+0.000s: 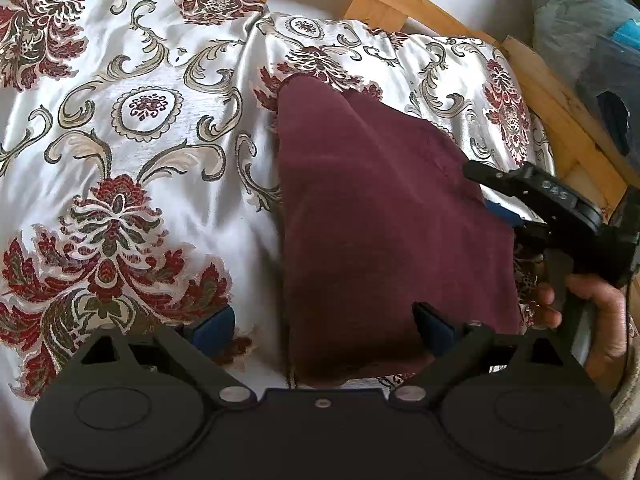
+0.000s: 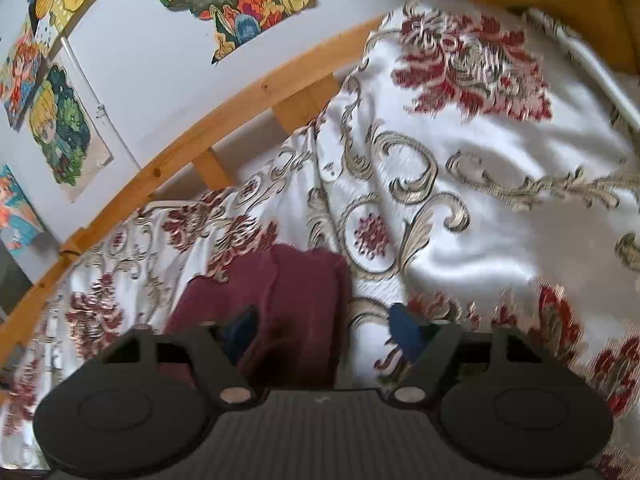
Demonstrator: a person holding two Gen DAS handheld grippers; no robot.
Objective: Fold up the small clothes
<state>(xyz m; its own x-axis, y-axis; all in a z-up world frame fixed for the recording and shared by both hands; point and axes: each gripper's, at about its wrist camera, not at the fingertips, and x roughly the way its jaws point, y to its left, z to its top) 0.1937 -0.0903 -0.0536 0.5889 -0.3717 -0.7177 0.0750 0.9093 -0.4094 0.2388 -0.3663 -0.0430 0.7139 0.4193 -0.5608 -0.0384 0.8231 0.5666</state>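
I see a maroon cloth (image 1: 384, 232) lying folded on the flowered bedspread (image 1: 132, 168). My left tongs (image 1: 324, 330) and right tongs (image 2: 324, 326) both gape wide over the cloth's edge.

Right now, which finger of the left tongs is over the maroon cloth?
The right-side finger, overlapping the maroon cloth; the other finger is over the floral bedspread.
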